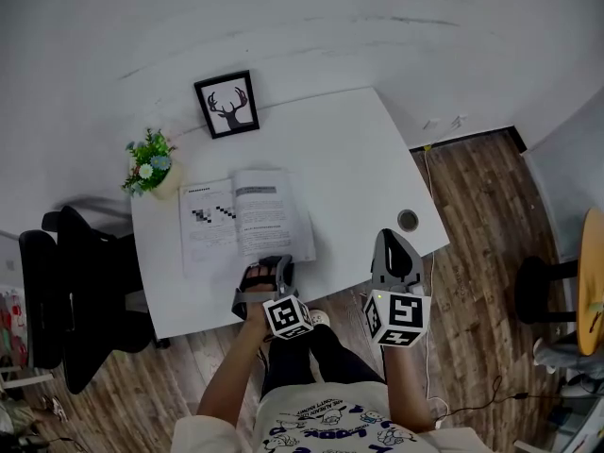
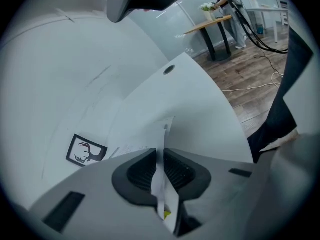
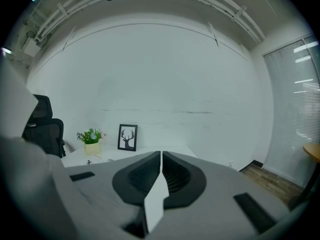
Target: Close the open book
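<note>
book: open white paperback book (image 1: 236, 217) lies flat at centre-left of the head view, on a white rectangular table (image 1: 349, 149) | left gripper (image 1: 267, 274): jaws clamped on the lower edge of the book's right page (image 2: 165, 129) | right gripper (image 1: 394, 251): jaws together, nothing between them, at the table's lower-right edge, apart from the book

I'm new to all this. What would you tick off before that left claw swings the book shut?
1. Left gripper pinching a page: ok.
2. Only one page pinched: cannot tell.
3. Book lying open on the table: ok.
4. Right gripper shut, empty, clear of the book: ok.
5. Plant and picture frame clear of the book: ok.
</note>
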{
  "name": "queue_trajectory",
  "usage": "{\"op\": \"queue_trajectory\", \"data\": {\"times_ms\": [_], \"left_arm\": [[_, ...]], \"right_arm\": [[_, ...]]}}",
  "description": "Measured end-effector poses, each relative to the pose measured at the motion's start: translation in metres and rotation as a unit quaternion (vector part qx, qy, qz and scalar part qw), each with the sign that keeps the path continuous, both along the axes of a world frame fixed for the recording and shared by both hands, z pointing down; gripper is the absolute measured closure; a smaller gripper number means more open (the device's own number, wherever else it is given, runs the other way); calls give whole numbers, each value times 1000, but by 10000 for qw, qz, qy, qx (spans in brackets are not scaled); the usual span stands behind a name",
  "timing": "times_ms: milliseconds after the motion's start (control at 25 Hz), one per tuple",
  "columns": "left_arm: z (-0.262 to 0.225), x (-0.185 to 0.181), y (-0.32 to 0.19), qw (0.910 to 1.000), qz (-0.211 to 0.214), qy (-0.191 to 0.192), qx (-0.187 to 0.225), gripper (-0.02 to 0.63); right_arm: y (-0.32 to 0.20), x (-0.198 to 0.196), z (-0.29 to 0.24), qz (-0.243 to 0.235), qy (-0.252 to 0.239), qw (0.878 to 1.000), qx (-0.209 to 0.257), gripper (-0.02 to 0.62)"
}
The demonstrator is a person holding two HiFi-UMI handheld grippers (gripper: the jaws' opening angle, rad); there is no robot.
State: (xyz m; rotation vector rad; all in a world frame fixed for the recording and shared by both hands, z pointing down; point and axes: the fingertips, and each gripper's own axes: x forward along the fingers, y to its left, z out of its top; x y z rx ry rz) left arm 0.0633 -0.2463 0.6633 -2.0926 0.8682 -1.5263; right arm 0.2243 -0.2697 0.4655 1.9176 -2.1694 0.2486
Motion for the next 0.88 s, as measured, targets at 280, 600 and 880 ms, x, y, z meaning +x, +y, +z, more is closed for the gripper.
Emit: {"op": "queue_trajectory", "data": {"times_ms": [280,600,880], "left_arm": [[-21,-7,0,9979,-383,506,86,560],[-40,-19,1,9930,-729,902,212,568],[-57,-35,3,9871,-1014,1187,358,571]], "right_arm": [[-1,-13,-6,-143,-19,9999,63,561],[-5,-35,-12,-382,-51,9992,135,561],[-8,-58,-17,-618,-69,9979,196,561]]}}
